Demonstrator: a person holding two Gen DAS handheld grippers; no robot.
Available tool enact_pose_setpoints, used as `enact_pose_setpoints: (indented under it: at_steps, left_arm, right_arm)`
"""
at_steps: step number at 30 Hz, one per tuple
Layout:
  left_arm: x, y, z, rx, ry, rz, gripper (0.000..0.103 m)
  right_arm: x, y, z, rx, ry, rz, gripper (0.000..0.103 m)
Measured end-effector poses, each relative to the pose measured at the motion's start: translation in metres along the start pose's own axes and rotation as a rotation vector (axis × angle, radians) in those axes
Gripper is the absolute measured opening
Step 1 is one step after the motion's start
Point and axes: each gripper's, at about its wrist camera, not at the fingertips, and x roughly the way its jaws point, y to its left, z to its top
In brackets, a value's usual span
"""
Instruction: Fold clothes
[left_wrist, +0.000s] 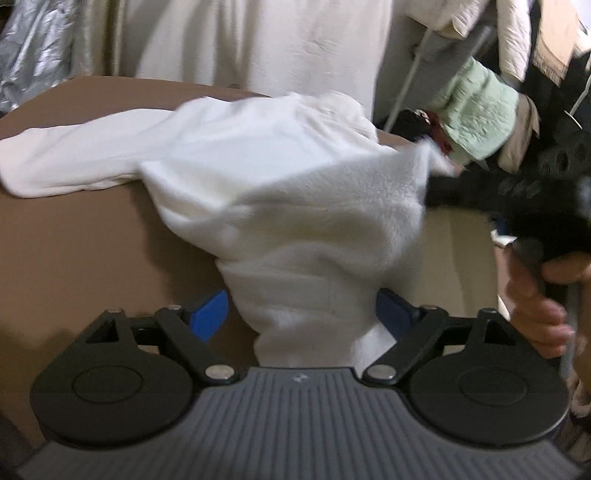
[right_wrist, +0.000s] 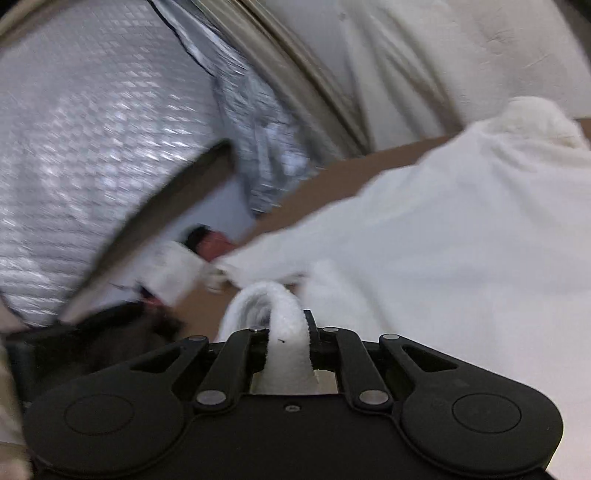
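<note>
The white fleece garment (left_wrist: 280, 206) sprawls across the brown worktop (left_wrist: 74, 236), one sleeve toward its left edge. My left claw (left_wrist: 301, 314) gapes wide around a bunched fold. My right claw (right_wrist: 286, 343) is pinched tight on a hem, my hand (left_wrist: 535, 306) gripping its handle.

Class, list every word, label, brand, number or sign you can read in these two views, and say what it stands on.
None: no readable text in either view.
White garment: no label or print shows.
Left tool, right tool: plain bodies, no markings legible.
</note>
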Motion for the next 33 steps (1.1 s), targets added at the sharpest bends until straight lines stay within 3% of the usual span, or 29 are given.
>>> enact_pose_setpoints:
  at_steps: [3, 7, 11, 12, 15, 16, 20, 22, 27, 30, 33]
  left_arm:
    - [0.012, 0.005, 0.000, -0.059, 0.032, 0.004, 0.097]
    - [0.004, 0.010, -0.001, -0.098, 0.016, -0.008, 0.098]
    - [-0.029, 0.004, -0.005, 0.032, -0.102, 0.062, 0.094]
    - [-0.038, 0.007, -0.005, 0.036, -0.131, 0.078, 0.094]
    - [-0.066, 0.027, -0.004, -0.040, -0.207, 0.075, 0.091]
    - [-0.074, 0.034, -0.003, -0.071, -0.228, 0.057, 0.091]
    - [-0.093, 0.060, -0.007, -0.210, -0.311, -0.084, 0.091]
    - [-0.093, 0.065, -0.007, -0.246, -0.315, -0.130, 0.091]
    - [-0.089, 0.067, -0.006, -0.211, -0.297, -0.217, 0.093]
    - [-0.083, 0.070, -0.004, -0.204, -0.285, -0.175, 0.093]
    - [-0.074, 0.065, -0.003, -0.221, -0.256, -0.224, 0.093]
  right_arm:
    - [-0.001, 0.014, 0.001, -0.024, 0.017, 0.105, 0.010]
    - [-0.001, 0.040, 0.002, -0.117, 0.022, 0.075, 0.010]
    - [0.007, 0.057, 0.015, -0.141, 0.013, 0.033, 0.010]
    - [0.010, 0.064, 0.027, -0.140, 0.022, 0.008, 0.010]
    - [0.009, 0.099, 0.049, -0.319, 0.027, -0.015, 0.010]
    - [0.009, 0.108, 0.051, -0.371, 0.029, -0.020, 0.010]
    - [0.015, 0.104, 0.052, -0.333, 0.037, -0.031, 0.010]
    - [0.018, 0.103, 0.053, -0.314, 0.041, -0.036, 0.010]
    - [0.026, 0.098, 0.055, -0.266, 0.051, -0.049, 0.010]
    - [0.029, 0.094, 0.058, -0.265, 0.045, -0.111, 0.010]
    - [0.035, 0.097, 0.063, -0.280, 0.090, -0.123, 0.010]
